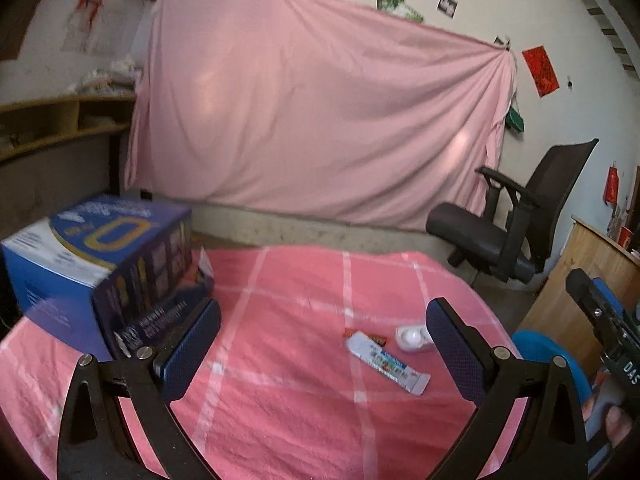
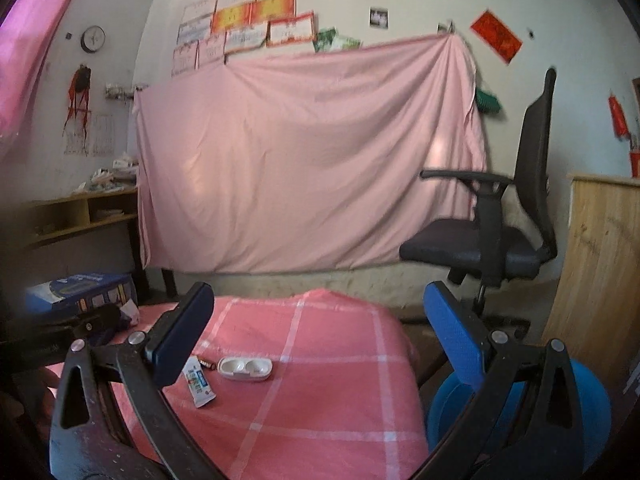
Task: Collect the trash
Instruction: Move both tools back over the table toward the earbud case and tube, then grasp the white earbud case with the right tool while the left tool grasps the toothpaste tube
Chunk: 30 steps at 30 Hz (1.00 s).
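Above the pink tablecloth (image 1: 280,400), left tongs (image 1: 324,344) and right tongs (image 2: 320,336) gape wide, empty.

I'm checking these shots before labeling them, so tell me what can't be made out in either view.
- Wrapper print: blurred in the left wrist view; partly behind the right claw finger in the right wrist view.
- Small dark item beside the white plastic tray: too small to identify.
- Blue box: lettering smeared, lower corner hidden by the left claw finger.
- Blue round object: covered by the claw frame, cut off below.
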Each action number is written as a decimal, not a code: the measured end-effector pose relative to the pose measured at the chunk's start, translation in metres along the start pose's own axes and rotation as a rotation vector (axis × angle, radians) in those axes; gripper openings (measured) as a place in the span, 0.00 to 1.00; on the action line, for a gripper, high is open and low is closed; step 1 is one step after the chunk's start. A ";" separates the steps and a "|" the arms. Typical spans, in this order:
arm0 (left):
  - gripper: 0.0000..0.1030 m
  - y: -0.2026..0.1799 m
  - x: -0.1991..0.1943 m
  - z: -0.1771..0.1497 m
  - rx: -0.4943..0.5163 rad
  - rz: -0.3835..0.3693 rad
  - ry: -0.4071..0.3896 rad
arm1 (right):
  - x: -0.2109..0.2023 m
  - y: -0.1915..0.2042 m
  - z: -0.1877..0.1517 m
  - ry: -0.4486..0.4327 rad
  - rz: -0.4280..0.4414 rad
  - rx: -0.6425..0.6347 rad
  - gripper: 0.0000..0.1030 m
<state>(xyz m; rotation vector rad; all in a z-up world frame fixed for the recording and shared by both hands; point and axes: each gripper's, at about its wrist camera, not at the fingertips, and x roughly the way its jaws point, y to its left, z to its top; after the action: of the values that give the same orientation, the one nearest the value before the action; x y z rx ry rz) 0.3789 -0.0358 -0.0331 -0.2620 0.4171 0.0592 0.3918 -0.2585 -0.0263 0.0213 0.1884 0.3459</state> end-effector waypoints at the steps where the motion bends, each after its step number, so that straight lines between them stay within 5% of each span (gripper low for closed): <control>1: 0.96 0.000 0.003 0.001 -0.004 -0.004 0.015 | 0.007 0.000 -0.002 0.029 0.002 0.008 1.00; 10: 0.51 -0.002 0.048 0.001 0.014 -0.107 0.225 | 0.058 0.009 -0.018 0.246 0.038 0.001 1.00; 14: 0.33 -0.003 0.069 0.000 0.037 -0.160 0.326 | 0.084 0.009 -0.027 0.367 0.083 0.024 0.84; 20: 0.30 -0.004 0.083 0.000 0.044 -0.203 0.386 | 0.118 0.012 -0.041 0.521 0.146 0.037 0.60; 30: 0.30 -0.003 0.084 0.001 0.035 -0.222 0.414 | 0.142 0.021 -0.054 0.657 0.200 0.021 0.47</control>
<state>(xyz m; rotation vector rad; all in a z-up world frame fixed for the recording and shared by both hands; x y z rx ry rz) 0.4565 -0.0386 -0.0657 -0.2851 0.7966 -0.2237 0.5059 -0.1912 -0.1040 -0.0549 0.8444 0.5436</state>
